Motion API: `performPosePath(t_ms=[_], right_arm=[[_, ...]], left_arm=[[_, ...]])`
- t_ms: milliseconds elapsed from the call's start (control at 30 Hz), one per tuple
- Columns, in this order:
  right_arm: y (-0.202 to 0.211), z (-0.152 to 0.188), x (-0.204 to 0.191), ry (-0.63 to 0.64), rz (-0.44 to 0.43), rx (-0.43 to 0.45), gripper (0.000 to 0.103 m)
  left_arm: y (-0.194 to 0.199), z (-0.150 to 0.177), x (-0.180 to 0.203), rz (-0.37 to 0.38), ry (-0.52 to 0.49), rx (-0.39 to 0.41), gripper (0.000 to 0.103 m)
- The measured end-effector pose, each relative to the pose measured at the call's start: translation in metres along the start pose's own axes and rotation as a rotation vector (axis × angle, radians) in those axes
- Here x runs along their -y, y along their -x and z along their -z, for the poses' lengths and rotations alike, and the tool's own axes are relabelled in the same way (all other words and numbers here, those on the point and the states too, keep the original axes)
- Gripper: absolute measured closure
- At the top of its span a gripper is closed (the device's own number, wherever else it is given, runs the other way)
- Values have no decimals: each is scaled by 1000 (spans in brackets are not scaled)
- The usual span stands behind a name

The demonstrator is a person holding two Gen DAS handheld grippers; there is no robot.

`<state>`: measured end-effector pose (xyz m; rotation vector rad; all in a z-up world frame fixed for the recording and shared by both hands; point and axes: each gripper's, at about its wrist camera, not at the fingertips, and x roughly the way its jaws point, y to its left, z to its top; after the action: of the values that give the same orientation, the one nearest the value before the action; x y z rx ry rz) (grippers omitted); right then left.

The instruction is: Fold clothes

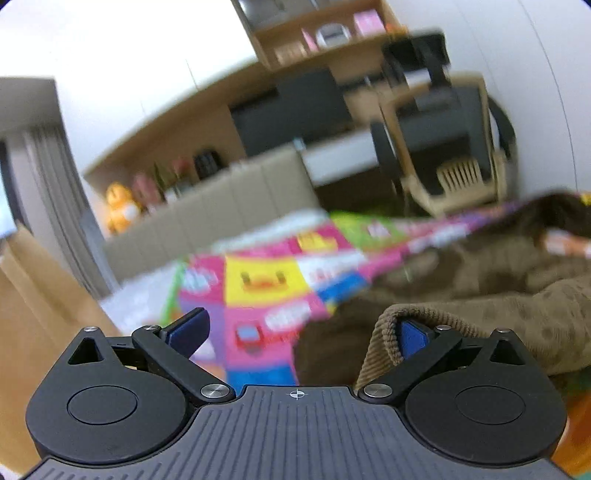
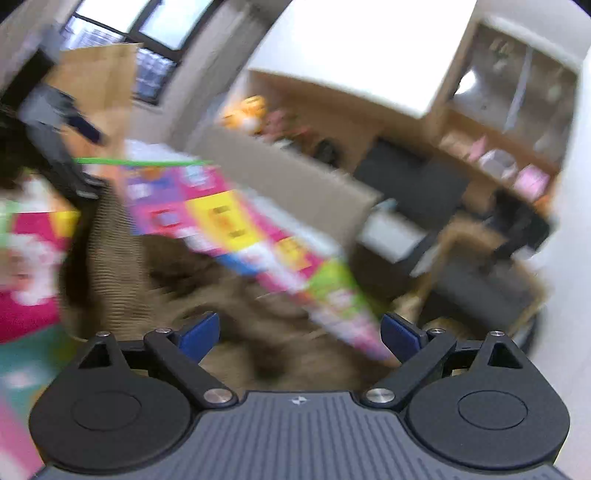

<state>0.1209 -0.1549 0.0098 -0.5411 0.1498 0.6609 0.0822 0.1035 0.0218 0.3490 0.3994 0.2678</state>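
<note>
Your left gripper (image 1: 299, 332) has its fingers (image 1: 412, 338) spread wide, yet a ribbed brown corduroy hem (image 1: 384, 343) is draped over the right-hand finger, hooked rather than pinched; the other finger (image 1: 190, 330) is bare. From this wrist view the brown corduroy garment (image 1: 480, 280) lies in loose folds across the right part of the colourful play mat (image 1: 266, 280), reaching toward the mat's far right edge. Beyond the mat's far edge you see a beige padded panel (image 1: 236, 206), a wooden chair (image 1: 450, 147) and wooden shelving (image 1: 317, 37). Your right gripper (image 2: 300, 332) also has its fingers (image 2: 201, 330) wide apart with nothing between them. Only the right wrist view shows the garment (image 2: 229, 295) from above, bunched just under the gripper, with a ribbed part (image 2: 114, 258) standing up at the left, and a window (image 2: 122, 22) and a sheet of cardboard (image 2: 99, 77) farther back. That view is badly blurred, so you cannot tell whether the fingers touch the cloth.
</note>
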Motion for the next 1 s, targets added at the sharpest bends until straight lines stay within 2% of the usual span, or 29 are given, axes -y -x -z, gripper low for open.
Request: performPosePath(t_ms=[100, 133, 200, 333, 433, 467, 533, 567, 767, 833, 900, 1000], right_arm=[[-10, 13, -40, 67, -116, -61, 8], [-16, 18, -54, 106, -140, -86, 8], [-34, 28, -70, 166, -130, -140, 8], [-46, 37, -42, 209, 82, -171, 8], [-21, 25, 19, 105, 338, -88, 8], [-13, 23, 34, 87, 401, -66, 6], [-1, 24, 52, 72, 472, -62, 6], [0, 29, 54, 68, 483, -75, 6], [-27, 94, 23, 79, 358, -263, 6], [-33, 110, 14, 151, 379, -305, 7], [-29, 115, 18, 209, 465, -307, 7], [-8, 103, 45, 195, 584, -254, 7]], left_arm=[[-16, 11, 2, 27, 20, -57, 0], [-16, 9, 0, 23, 25, -48, 0], [-14, 4, -5, 15, 34, -30, 0], [-11, -5, -13, -3, 52, 9, 0], [6, -9, -20, -71, 22, 78, 0], [10, -9, -20, -92, 6, 94, 0], [13, -3, -12, -90, -27, 99, 0], [15, 0, -8, -87, -43, 99, 0], [9, 34, 28, -5, -92, -1, 0], [6, 46, 36, 8, -126, -39, 0], [4, 57, 42, -3, -188, -63, 0], [5, 66, 44, -44, -292, -66, 0]])
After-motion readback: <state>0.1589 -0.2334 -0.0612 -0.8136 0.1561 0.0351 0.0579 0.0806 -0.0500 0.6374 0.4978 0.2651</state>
